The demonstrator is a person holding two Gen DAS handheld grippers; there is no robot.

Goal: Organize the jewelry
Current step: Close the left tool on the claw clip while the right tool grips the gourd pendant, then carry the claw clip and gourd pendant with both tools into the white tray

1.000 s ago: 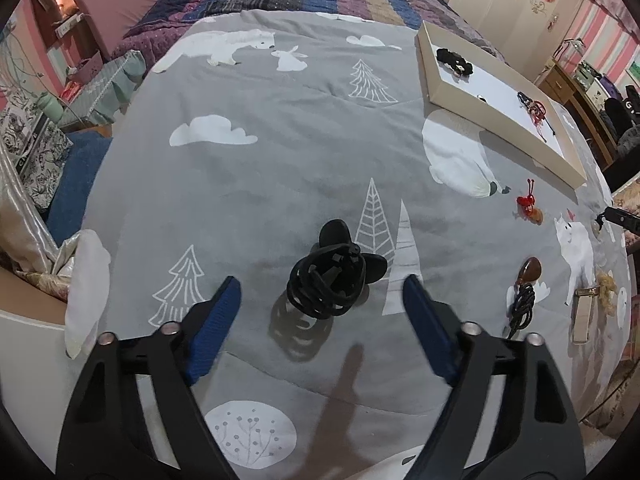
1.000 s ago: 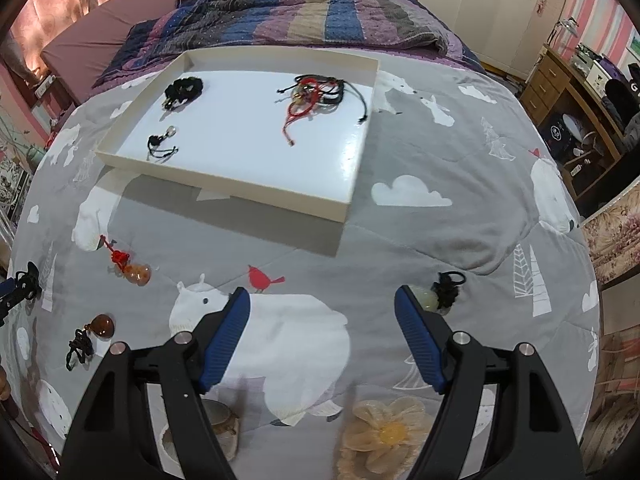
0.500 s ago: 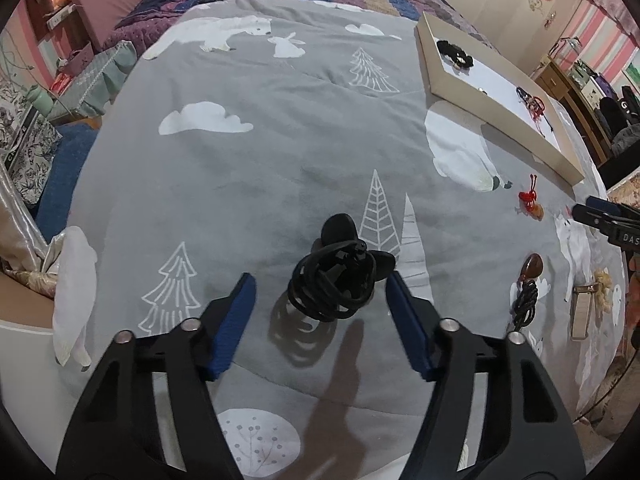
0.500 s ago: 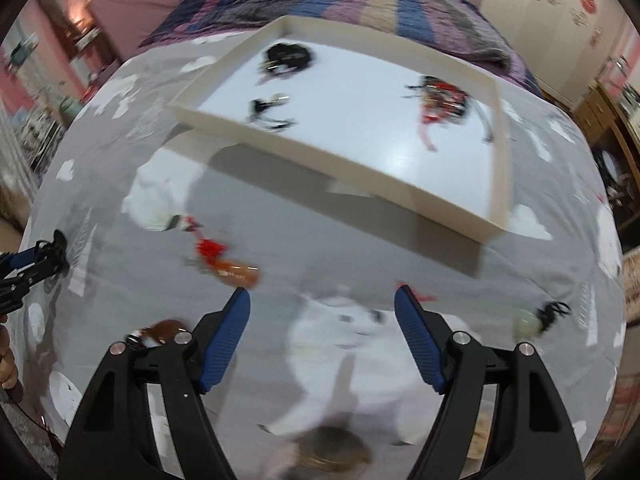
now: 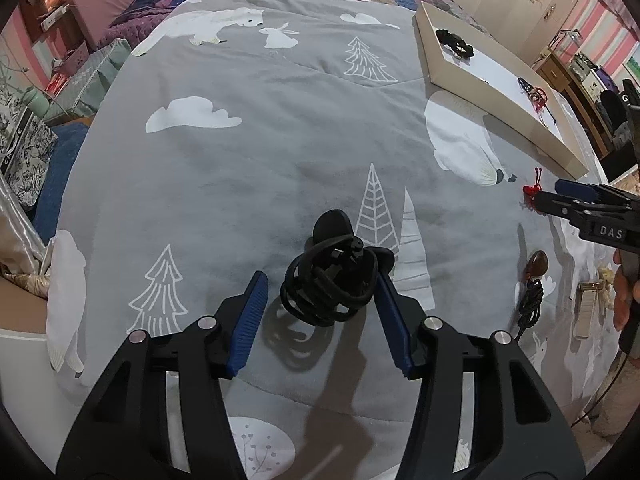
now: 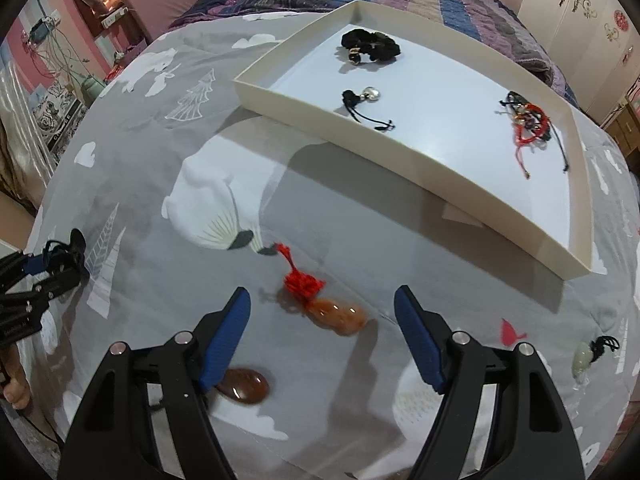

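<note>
jewelry here means several small corded pieces scattered on a grey printed bedspread (image 5: 248,152), with a shallow white tray (image 6: 404,160) lying beyond both claws as the likely place for them. between the jaws of the left claw (image 5: 318,294) sits a black cord bundle (image 5: 330,280), a tangle of loops with a dark flat pendant at its far end. the jaws are closing on it; the right-hand pad looks to be at or just against the loops, the left-hand pad is clear of them, so it is not yet gripped. i'd judge it light, soft and springy: the loops will squash and may slide out, so the mass of the tangle is the better hold, not a single strand or the smooth pendant (which looks slippery).

the right claw (image 6: 322,322) hangs spread wide and empty over an orange pendant with a red knot (image 6: 320,302), which lies between its pads and slightly ahead. the stone looks hard, glossy and small, likely to skid on the fabric; the knotted red cord offers more friction. a brown oval stone (image 6: 244,390) lies under its left finger, and a pale stone on black cord (image 6: 592,354) sits off to its right.
</note>
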